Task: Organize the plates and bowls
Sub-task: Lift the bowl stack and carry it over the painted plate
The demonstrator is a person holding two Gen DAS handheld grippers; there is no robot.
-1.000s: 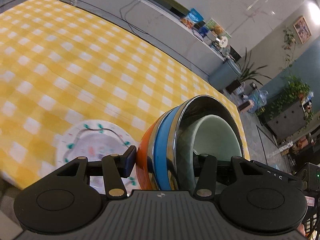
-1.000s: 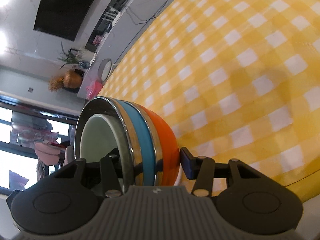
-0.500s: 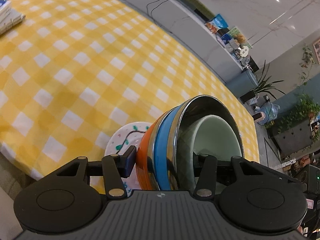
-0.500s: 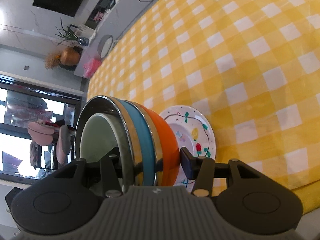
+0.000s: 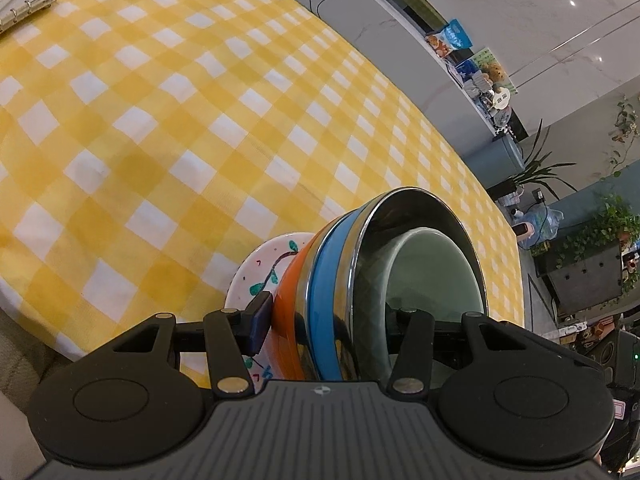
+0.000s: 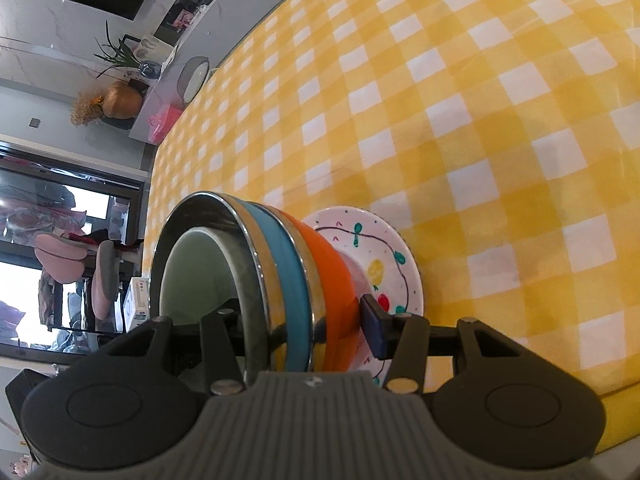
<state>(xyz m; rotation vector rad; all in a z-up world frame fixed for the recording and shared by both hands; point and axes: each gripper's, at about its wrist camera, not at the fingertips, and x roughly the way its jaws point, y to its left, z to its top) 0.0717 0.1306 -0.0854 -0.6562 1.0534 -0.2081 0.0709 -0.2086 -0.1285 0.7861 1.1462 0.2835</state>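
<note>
Left wrist view shows the nested stack of bowls (image 5: 340, 292), an orange bowl outermost, then a blue one, a shiny steel one and a pale green ceramic bowl innermost, tipped on its side with the open mouths facing right, clamped across its walls by the left gripper (image 5: 326, 322), one blue-padded finger (image 5: 258, 316) pressing the orange base and the other reaching inside the green bowl. Right wrist view gives the mirror of this: the right gripper (image 6: 304, 322) grips the same stack (image 6: 280, 280) from the opposite side, mouths facing left. Only the right view shows most of the white round plate with painted fruit and vine (image 6: 384, 256) lying on the yellow-and-white checked tablecloth (image 6: 440, 120), just behind the orange base; whether they touch cannot be told. The left view shows only a sliver of that plate (image 5: 260, 268), plus a ring binder (image 5: 24, 4) at the table's far corner. Compared with a second ago, the plate sits nearer the stack in both views, and both grippers have come lower, angled down toward the table.
</note>
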